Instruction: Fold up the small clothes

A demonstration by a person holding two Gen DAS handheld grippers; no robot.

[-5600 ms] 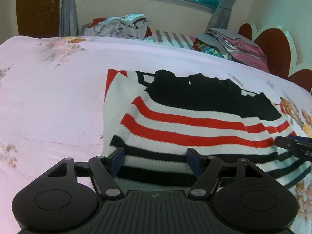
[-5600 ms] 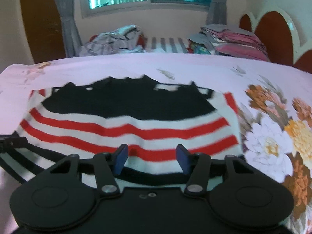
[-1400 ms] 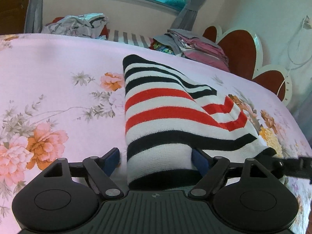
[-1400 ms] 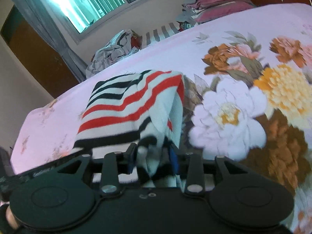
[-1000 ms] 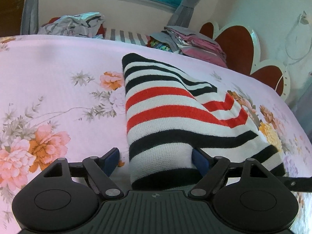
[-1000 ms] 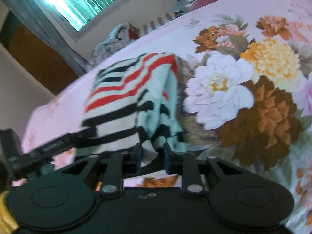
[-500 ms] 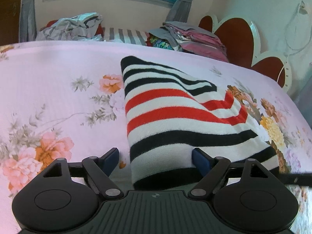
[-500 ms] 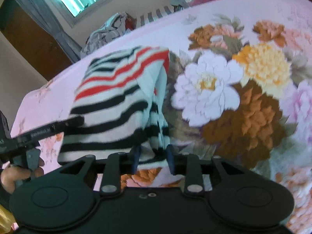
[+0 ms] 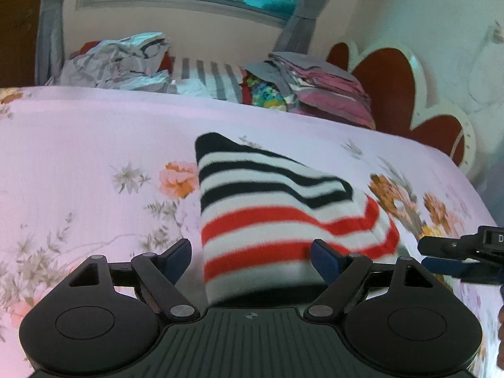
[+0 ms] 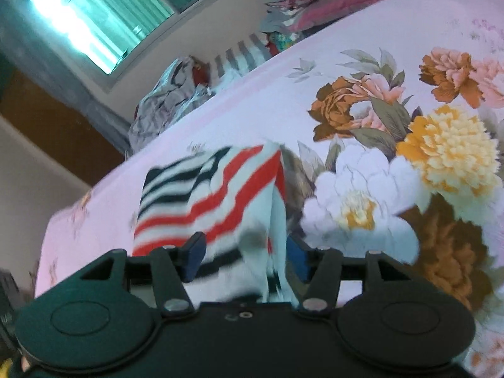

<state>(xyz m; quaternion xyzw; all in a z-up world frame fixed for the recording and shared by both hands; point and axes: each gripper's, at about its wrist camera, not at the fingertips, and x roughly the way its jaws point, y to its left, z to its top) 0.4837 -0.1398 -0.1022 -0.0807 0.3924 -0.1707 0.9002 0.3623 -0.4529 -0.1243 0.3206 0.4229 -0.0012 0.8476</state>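
Observation:
A folded sweater (image 9: 267, 220) with black, red and white stripes lies on the pink flowered bedsheet (image 9: 94, 145). My left gripper (image 9: 252, 256) stands wide open over its near end, and a gap shows between the left pad and the knit. In the right wrist view the sweater (image 10: 204, 195) is blurred. The right gripper (image 10: 244, 255) has its jaws opening, with the sweater's loose folded edge between the pads, which do not press on it. The right gripper (image 9: 425, 253) also pokes in at the right edge of the left wrist view.
A crumpled heap of clothes (image 9: 119, 60) and a folded stack (image 9: 321, 94) sit beyond the bed's far edge under a window. A red and white scalloped headboard (image 9: 387, 85) stands at the right. Large printed flowers (image 10: 362, 208) cover the sheet on the right.
The right gripper's jaws have spread apart and let go of the sweater's edge. Both grippers have shifted, and the sweater's near black stripes are now hidden under the left gripper.

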